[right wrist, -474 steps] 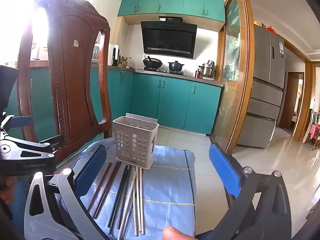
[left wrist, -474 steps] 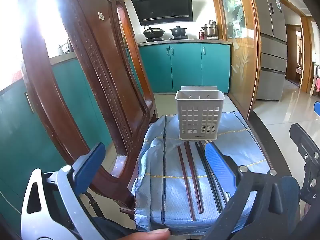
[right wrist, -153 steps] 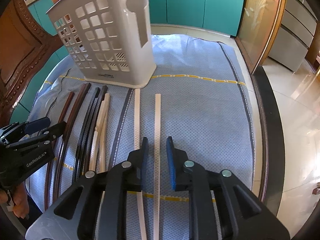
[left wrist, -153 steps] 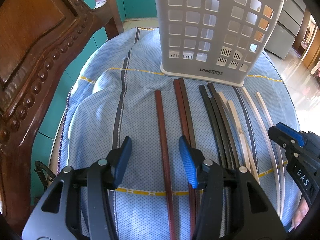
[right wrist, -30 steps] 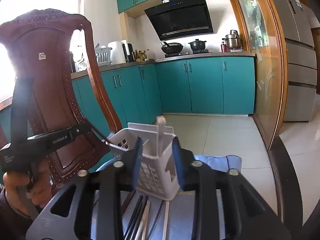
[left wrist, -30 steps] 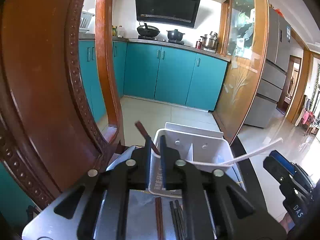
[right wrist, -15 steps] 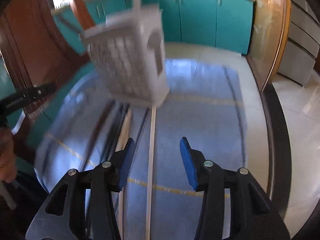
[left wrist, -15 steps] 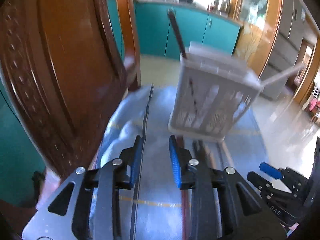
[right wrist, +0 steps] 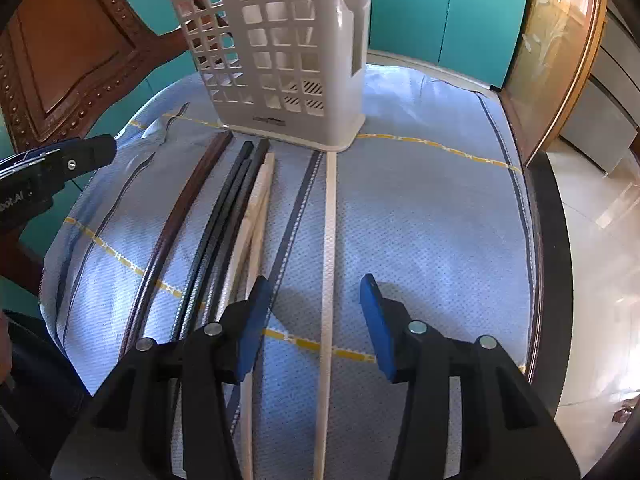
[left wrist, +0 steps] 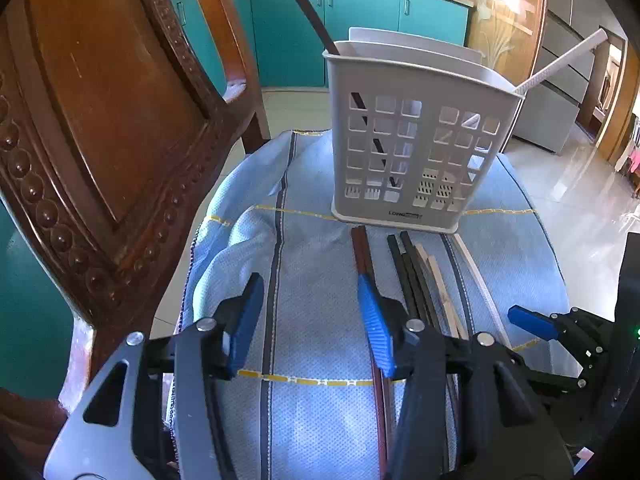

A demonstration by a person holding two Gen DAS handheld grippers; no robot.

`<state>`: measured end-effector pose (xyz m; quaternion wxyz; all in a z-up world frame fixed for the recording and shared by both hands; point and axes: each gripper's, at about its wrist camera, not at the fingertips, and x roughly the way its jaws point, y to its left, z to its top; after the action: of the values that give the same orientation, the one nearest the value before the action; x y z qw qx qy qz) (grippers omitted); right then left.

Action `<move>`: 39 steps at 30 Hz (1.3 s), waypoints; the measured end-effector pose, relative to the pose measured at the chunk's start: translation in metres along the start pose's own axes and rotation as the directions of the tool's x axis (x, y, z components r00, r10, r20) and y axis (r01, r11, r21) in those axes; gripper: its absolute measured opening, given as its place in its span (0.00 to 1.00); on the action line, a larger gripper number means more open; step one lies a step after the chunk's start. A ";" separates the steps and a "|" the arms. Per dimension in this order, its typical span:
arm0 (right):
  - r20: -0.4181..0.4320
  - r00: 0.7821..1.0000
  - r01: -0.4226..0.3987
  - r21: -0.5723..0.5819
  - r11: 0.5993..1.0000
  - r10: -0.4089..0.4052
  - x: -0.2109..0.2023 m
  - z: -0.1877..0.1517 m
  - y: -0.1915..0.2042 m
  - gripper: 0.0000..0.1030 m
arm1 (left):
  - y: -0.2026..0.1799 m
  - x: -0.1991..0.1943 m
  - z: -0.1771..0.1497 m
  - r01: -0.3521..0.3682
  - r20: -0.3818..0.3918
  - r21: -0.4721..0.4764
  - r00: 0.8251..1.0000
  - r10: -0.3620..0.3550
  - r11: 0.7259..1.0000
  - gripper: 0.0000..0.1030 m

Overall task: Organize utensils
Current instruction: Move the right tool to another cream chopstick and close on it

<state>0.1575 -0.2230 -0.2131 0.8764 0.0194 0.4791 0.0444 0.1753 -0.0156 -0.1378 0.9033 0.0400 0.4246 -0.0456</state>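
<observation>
Chopsticks: two in the holder (left wrist: 416,152), six on the cloth (right wrist: 420,216); both claws apart.

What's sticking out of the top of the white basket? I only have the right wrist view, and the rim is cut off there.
Observer: In the left wrist view, a dark brown chopstick leans out of the basket at its left corner, as that view shows it.
Operator: Anything else in there?
Observer: Yes, a white chopstick leans out over the opposite, right corner.
Operator: Is the left tool holding anything? I only see its tip.
Observer: No. The left tool is open, with nothing between its fingers.
</observation>
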 end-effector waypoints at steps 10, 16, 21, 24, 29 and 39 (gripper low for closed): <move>-0.002 0.999 -0.049 0.020 0.999 0.049 -0.005 -0.002 0.002 0.09 | 0.002 0.011 -0.001 -0.014 -0.025 -0.005 1.000 0.014 1.000 0.50; -0.016 0.994 -0.106 0.067 0.992 0.108 -0.006 -0.003 -0.005 0.06 | 0.000 0.015 -0.002 -0.021 -0.034 0.003 0.999 0.021 1.000 0.51; -0.026 0.986 -0.162 0.047 0.986 0.164 -0.007 -0.005 0.002 0.06 | -0.001 0.017 -0.002 -0.021 -0.039 0.007 0.999 0.021 1.000 0.52; -0.029 0.987 -0.157 0.029 0.987 0.158 -0.007 -0.006 0.007 0.06 | -0.002 0.017 -0.003 -0.021 -0.040 0.009 0.999 0.022 1.000 0.54; -0.011 0.990 -0.138 0.025 0.990 0.138 -0.009 -0.004 0.007 0.14 | -0.002 0.019 -0.003 -0.024 -0.048 0.012 0.999 0.025 1.000 0.55; 0.029 0.999 -0.027 -0.021 0.999 0.028 -0.004 -0.002 0.013 0.27 | -0.001 0.025 -0.004 -0.024 -0.074 -0.002 0.997 0.024 1.000 0.56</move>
<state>0.1528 -0.2108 -0.2100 0.8828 0.0175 0.4654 0.0613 0.1883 -0.0172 -0.1595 0.8874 0.0454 0.4575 -0.0326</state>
